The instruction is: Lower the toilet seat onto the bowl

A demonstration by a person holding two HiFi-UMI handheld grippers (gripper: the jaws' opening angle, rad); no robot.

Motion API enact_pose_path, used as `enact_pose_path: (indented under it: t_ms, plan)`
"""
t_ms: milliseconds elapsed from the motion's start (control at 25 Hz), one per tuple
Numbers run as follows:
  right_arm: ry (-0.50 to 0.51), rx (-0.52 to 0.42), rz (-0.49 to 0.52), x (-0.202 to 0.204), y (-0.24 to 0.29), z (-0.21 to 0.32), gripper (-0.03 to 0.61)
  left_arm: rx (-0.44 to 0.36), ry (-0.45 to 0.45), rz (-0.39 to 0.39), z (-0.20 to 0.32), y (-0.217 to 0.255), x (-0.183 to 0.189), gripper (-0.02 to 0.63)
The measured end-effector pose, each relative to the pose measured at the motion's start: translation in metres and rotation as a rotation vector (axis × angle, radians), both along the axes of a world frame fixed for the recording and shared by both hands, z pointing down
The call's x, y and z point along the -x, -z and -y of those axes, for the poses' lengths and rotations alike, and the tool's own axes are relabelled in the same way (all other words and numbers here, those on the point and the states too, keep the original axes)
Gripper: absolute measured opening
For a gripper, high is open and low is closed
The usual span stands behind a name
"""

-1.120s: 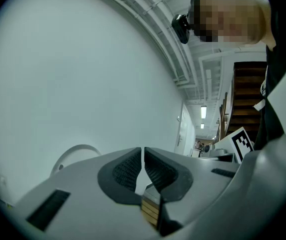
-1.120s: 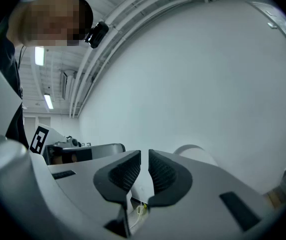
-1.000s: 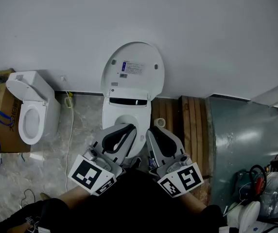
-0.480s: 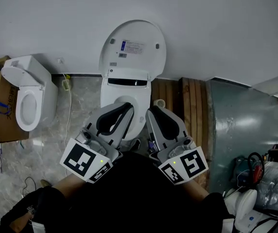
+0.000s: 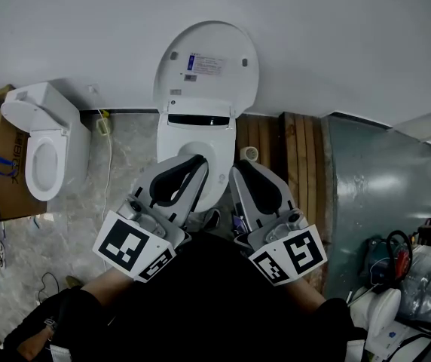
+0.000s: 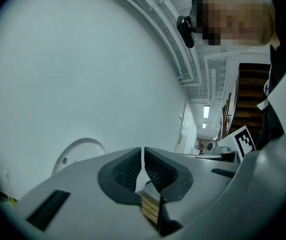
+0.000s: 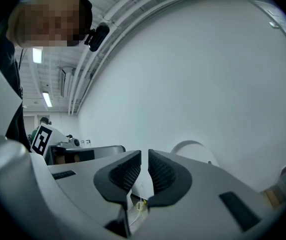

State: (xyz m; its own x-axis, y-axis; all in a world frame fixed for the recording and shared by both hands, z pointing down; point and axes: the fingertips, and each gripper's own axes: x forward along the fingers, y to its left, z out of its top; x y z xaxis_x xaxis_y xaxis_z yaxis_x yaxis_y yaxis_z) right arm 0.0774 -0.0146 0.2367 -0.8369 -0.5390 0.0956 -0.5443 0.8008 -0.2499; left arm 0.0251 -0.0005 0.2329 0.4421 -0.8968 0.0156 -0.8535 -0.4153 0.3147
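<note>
A white toilet stands against the wall in the head view. Its seat and lid [image 5: 206, 66] are raised upright, with a label on the face turned to me. I cannot tell seat from lid. The bowl [image 5: 172, 143] lies below them, partly hidden by my grippers. My left gripper [image 5: 200, 161] hangs over the bowl's front, shut and empty. My right gripper [image 5: 238, 172] is beside it at the bowl's right edge, jaws almost touching, nothing between them. The raised lid [image 6: 80, 151] shows past the left gripper [image 6: 143, 151], and the lid [image 7: 195, 151] also shows past the right gripper [image 7: 144, 155].
A second white toilet [image 5: 38, 153] stands at the left beside a cardboard box [image 5: 1, 176]. Wooden boards [image 5: 294, 164] and a paper roll [image 5: 249, 154] lie right of the bowl, then a grey-green floor panel [image 5: 374, 194]. A cable [image 5: 110, 179] runs along the marble floor.
The toilet now sits higher in the head view. Both grippers have moved forward a little over the bowl. Their jaws have not changed.
</note>
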Motion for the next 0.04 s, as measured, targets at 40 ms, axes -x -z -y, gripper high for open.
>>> enact_pose_path:
  t_ms: [40]
  plan:
    - [-0.003,0.003,0.001,-0.0008,-0.0009,0.0000,0.066,0.003,0.001,-0.001,-0.0003,-0.0013,0.0001,0.031]
